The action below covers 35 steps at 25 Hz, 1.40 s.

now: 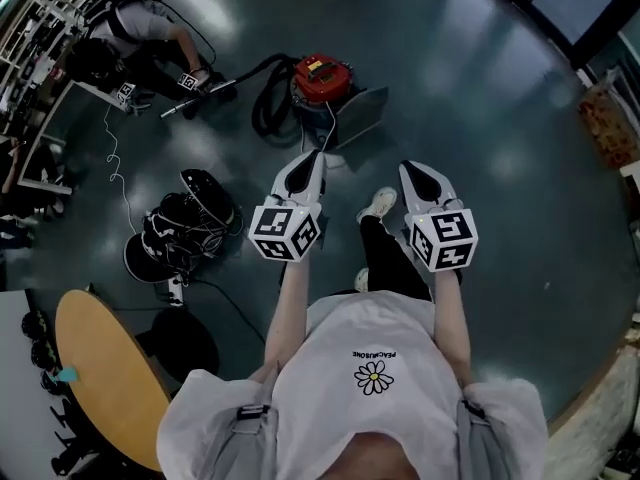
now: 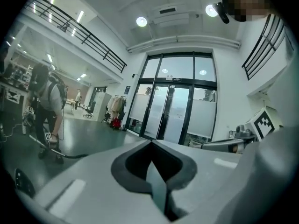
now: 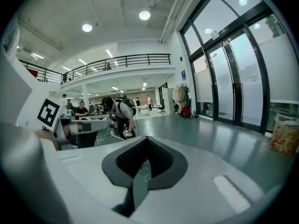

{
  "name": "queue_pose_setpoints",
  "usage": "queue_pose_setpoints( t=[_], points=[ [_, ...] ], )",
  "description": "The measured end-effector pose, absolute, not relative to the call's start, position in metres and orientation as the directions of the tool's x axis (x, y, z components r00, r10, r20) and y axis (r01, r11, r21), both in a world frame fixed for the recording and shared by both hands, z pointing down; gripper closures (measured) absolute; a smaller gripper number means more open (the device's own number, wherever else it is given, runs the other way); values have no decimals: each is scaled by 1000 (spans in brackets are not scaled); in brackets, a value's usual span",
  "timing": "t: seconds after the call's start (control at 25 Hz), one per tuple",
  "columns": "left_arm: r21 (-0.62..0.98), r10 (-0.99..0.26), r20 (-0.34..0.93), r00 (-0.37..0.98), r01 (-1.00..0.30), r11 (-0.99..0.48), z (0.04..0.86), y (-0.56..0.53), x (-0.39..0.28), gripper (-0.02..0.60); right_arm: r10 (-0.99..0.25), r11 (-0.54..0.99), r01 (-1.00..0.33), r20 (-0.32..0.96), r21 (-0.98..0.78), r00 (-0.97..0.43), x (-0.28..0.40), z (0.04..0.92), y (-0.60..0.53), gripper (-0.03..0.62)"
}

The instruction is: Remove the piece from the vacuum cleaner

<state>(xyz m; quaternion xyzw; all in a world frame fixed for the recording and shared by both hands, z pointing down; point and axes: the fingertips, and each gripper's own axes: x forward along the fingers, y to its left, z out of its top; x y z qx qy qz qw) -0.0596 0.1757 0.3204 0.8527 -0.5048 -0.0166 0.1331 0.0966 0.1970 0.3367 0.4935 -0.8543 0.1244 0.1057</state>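
I hold left gripper (image 1: 316, 156) and right gripper (image 1: 409, 169) fingers pressed together, empty. Vacuum cleaner (image 1: 322, 78) straight ahead on floor (image 1: 480, 118), nearer left; hose (image 1: 263, 101) runs leftward.

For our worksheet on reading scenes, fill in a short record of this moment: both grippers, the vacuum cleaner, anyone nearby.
left gripper: jaws together, empty, in the air
right gripper: jaws together, empty, in the air
vacuum cleaner: red, on the floor ahead, touched by neither
hose: black, looped beside it
other person: bent over near the hose's far end
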Motion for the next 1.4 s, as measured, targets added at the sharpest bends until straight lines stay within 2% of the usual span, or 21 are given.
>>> queue_pose_setpoints(
  t=[0.32,0.6,1.16,1.4],
  points=[
    [243,-834,175,523,-844,-478,345,42,-50,581,-773,500,-852,363,-156,-520,86,373,44,569],
    [268,-873,161,461,-871,-411,334,-68,-86,581,-730,549,-824,398,-141,-555,72,368,-71,569],
    [232,-785,371,497,-868,-439,407,-216,-116,581,-698,523,-842,499,-133,-513,58,406,-207,569],
    [192,-684,491,539,-833,-519,462,-279,-107,581,-681,513,-850,545,-122,-489,61,439,-261,569]
  ],
)
